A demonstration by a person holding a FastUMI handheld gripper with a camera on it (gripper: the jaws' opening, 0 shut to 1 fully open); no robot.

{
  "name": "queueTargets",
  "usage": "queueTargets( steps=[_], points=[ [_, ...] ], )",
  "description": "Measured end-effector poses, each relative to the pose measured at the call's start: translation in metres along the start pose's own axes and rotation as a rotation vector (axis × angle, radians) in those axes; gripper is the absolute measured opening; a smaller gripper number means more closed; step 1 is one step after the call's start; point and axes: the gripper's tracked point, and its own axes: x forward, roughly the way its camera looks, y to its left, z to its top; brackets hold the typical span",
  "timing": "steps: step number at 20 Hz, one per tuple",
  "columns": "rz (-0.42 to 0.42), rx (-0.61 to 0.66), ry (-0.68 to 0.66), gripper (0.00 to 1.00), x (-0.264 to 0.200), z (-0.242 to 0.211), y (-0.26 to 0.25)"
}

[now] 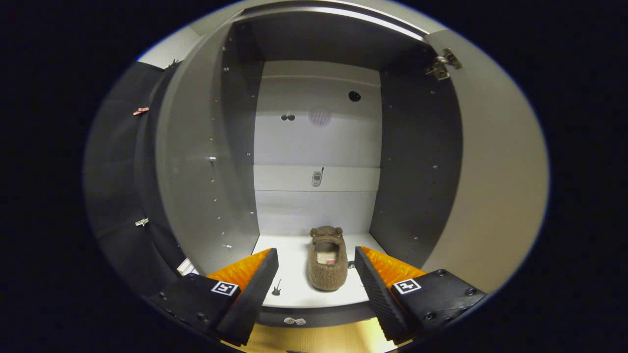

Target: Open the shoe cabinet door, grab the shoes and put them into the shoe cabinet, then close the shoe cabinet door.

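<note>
Brown fuzzy shoe (327, 259) lies on the cabinet (314, 122) floor, just beyond the gripper (316, 264), touching neither finger. Jaws apart, empty. Door (495, 196) open at right. Risk: a careless door swing could clip the jaws; shoe sits near the front edge.

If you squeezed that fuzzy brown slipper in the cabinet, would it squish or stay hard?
The slipper looks furry and plush, so it would probably squish and feel light. Its fuzz should grip rather than slip. It lies flat on the cabinet floor, so it likely won't roll. The gripper is open, not touching it.
</note>
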Motion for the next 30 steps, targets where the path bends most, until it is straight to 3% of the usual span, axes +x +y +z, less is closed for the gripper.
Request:
queueTargets(
  steps=[5, 13, 20, 30],
  points=[
    [0.020, 0.049, -0.145, 0.98, -0.086, 0.033, -0.012],
    [-0.019, 0.071, -0.233, 0.98, -0.221, 0.043, -0.074],
    [-0.130, 0.061, -0.277, 0.98, -0.316, 0.036, -0.171],
    [-0.206, 0.078, -0.294, 0.97, -0.360, 0.019, -0.287]
  ],
)
